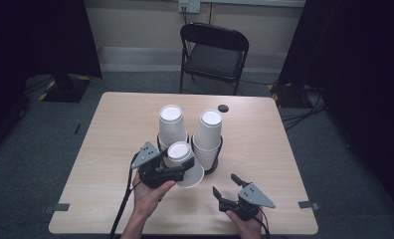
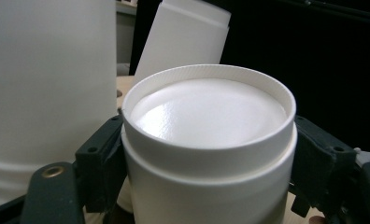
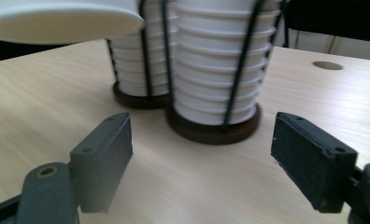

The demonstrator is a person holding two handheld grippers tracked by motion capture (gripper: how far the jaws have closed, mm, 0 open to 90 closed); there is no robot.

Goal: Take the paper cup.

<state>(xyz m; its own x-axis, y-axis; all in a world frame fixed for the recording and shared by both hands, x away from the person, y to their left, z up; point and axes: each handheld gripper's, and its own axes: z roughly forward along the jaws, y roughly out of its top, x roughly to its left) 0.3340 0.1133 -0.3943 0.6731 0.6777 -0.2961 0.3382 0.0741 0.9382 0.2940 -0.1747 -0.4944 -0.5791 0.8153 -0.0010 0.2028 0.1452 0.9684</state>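
Observation:
A single white paper cup (image 1: 191,175), bottom up, is clamped by my left gripper (image 1: 177,159) at the middle of the table, just in front of two cup stacks. In the left gripper view the cup (image 2: 206,116) sits between the black pads (image 2: 101,161), which press on its sides; this gripper (image 2: 209,163) is shut on it. The left stack (image 1: 171,122) and right stack (image 1: 208,132) stand upside down in black wire holders. My right gripper (image 1: 225,184) hovers low near the front right edge, open and holding nothing (image 3: 202,158), facing the right stack (image 3: 216,70).
The wooden table (image 1: 115,129) has a small round hole (image 1: 223,108) behind the stacks. A black folding chair (image 1: 212,55) stands beyond the far edge. Dark curtains flank the room. The held cup's rim (image 3: 61,18) hangs above the table at the right gripper view's upper left.

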